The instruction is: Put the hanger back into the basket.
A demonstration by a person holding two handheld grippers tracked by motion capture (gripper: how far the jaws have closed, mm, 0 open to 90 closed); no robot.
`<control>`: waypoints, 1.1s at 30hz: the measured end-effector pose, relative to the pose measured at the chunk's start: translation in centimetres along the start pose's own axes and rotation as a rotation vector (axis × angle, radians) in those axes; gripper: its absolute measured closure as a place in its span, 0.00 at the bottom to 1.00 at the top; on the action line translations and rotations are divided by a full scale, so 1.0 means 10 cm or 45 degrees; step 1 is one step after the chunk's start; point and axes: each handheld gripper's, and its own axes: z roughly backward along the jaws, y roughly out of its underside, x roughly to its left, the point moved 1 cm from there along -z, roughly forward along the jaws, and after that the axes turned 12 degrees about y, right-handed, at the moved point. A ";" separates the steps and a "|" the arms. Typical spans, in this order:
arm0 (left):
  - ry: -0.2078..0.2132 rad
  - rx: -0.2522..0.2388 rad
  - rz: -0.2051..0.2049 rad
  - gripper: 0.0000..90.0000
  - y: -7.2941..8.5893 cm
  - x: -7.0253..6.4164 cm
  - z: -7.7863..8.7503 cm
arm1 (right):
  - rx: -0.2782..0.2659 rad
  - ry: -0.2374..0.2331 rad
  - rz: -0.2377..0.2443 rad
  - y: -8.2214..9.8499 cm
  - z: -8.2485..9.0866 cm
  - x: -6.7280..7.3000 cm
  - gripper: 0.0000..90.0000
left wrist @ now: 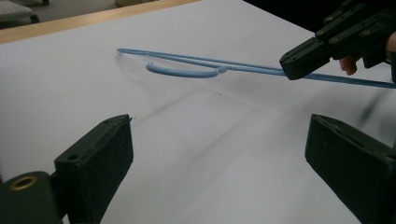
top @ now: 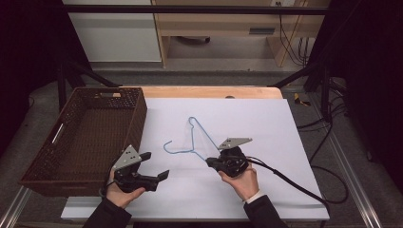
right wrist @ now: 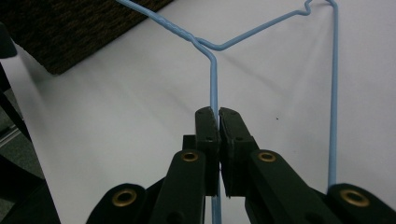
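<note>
Hanger, thin blue wire, lies on the white sheet mid-table, its hook pointing left toward the wicker basket. My right gripper is clenched on one wire arm near the twisted neck. My left gripper hovers released, near left of the hook, jaws wide apart with nothing between them. I judge the step goes best if I bring the left jaws squarely over the wire by the hook before closing, so that the hanger lifts level and does not swing.
</note>
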 end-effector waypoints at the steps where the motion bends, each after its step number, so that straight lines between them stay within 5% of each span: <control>1: 0.004 0.000 0.002 0.10 0.00 0.00 -0.02 | -0.003 0.003 -0.001 0.00 0.00 0.00 0.98; 17: 0.070 -0.024 0.035 0.29 -0.09 0.12 -0.46 | -0.008 -0.005 -0.003 0.01 0.02 -0.02 0.97; 33: 0.106 -0.074 0.034 0.67 -0.14 0.17 -0.75 | -0.019 -0.005 -0.009 0.01 0.03 -0.03 0.97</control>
